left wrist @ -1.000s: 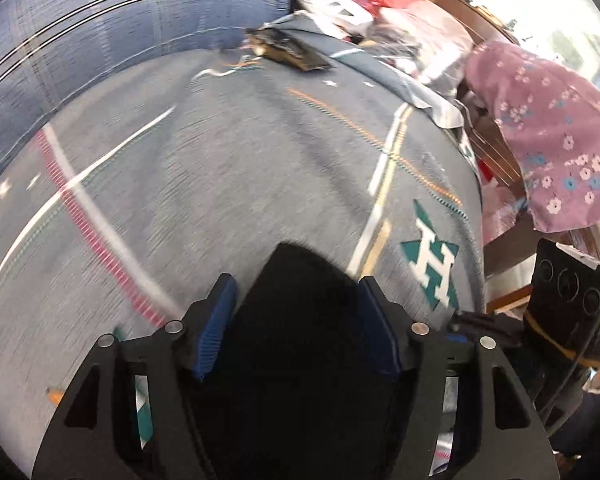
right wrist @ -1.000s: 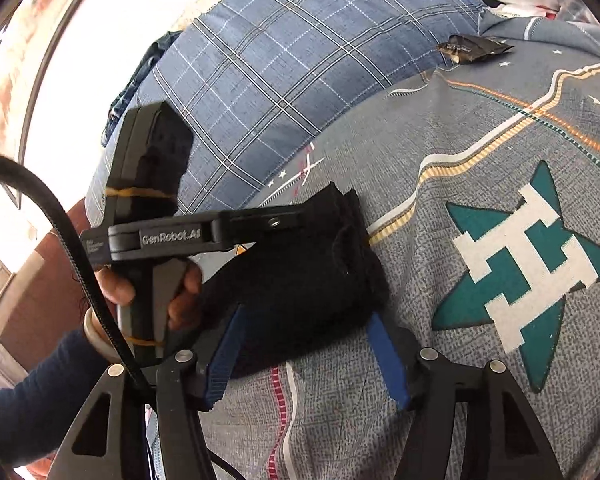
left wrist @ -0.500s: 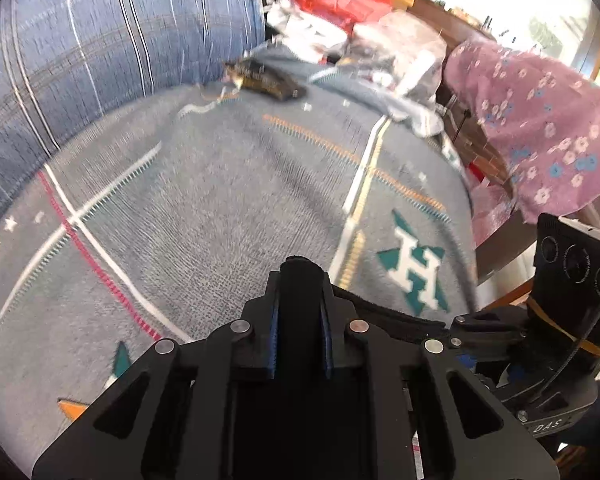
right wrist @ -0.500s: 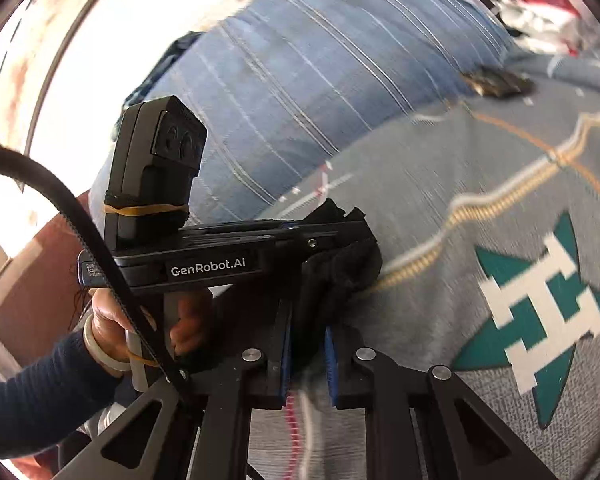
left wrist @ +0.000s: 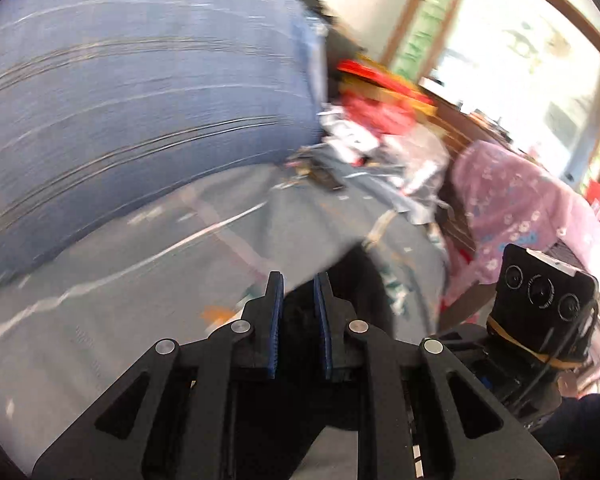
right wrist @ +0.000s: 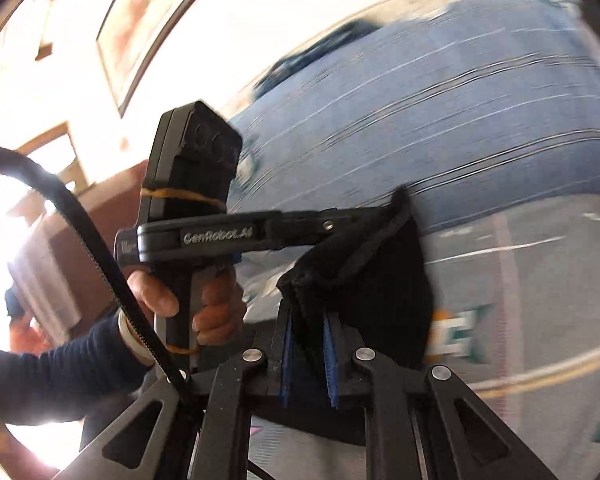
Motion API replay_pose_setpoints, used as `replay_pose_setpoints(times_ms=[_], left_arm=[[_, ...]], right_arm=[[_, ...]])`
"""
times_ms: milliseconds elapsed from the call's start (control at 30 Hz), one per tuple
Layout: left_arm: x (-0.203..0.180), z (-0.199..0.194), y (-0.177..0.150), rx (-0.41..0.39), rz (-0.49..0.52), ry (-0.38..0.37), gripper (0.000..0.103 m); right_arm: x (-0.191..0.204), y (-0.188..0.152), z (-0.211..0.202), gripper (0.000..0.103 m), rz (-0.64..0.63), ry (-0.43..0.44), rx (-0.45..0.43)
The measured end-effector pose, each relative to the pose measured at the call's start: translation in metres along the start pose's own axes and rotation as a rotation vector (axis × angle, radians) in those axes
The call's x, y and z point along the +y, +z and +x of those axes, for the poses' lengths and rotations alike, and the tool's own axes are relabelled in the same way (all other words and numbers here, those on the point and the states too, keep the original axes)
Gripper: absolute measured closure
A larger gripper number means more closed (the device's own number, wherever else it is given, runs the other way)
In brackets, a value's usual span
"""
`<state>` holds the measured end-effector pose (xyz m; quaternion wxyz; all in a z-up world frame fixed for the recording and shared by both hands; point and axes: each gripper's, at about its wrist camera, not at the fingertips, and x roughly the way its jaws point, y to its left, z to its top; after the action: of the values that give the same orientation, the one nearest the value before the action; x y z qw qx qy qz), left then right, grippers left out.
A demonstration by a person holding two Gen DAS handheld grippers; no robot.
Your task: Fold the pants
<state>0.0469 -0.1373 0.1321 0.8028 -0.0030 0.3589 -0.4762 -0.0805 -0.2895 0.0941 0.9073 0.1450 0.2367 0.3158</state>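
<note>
Tools [left wrist: 298,286] [right wrist: 308,320] level, side by side

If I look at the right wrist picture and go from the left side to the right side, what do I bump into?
Dark blue sleeve → hand holding the left tool → black pants pinched in both tools → green and white letter on the bedspread.
</note>
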Motion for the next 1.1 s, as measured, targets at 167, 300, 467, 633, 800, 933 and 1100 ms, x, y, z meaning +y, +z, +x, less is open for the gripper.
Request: replay_pose_setpoints(times_ms=[167, 300, 467, 633, 800, 933, 1100], left_arm=[[0.065, -0.03, -0.071, 0.037, -0.213, 0.13, 0.089], [0.095, -0.053, -0.111, 0.047, -0.354, 0.218, 0.089], [0.087, -0.081, -0.131, -0.016, -0.4, 0.227, 0.07], [0.066, -0.076, -0.136, -0.057, -0.432, 0.187, 0.043], [0.048, -0.048, -0.139, 0.011, -0.394, 0.317, 0.043], [0.041, -0.033, -0.138, 0.012, -0.369, 0.358, 0.043], [0.056, -0.03, -0.142, 0.003, -0.418, 0.461, 0.043]], right_arm=[[0.022, -0.041, 0.093, 0.09, -0.038, 0.067, 0.229], [0.02, -0.068, 0.131, 0.085, -0.003, 0.07, 0.331], [0.009, -0.047, 0.091, 0.051, 0.105, 0.114, 0.244], [-0.012, -0.035, 0.048, 0.051, 0.133, 0.004, 0.138], [-0.024, -0.022, 0.058, 0.051, 0.08, -0.124, 0.166], [-0.023, -0.013, 0.088, 0.051, 0.01, -0.22, 0.204], [-0.032, -0.021, 0.127, 0.051, -0.067, -0.285, 0.26]])
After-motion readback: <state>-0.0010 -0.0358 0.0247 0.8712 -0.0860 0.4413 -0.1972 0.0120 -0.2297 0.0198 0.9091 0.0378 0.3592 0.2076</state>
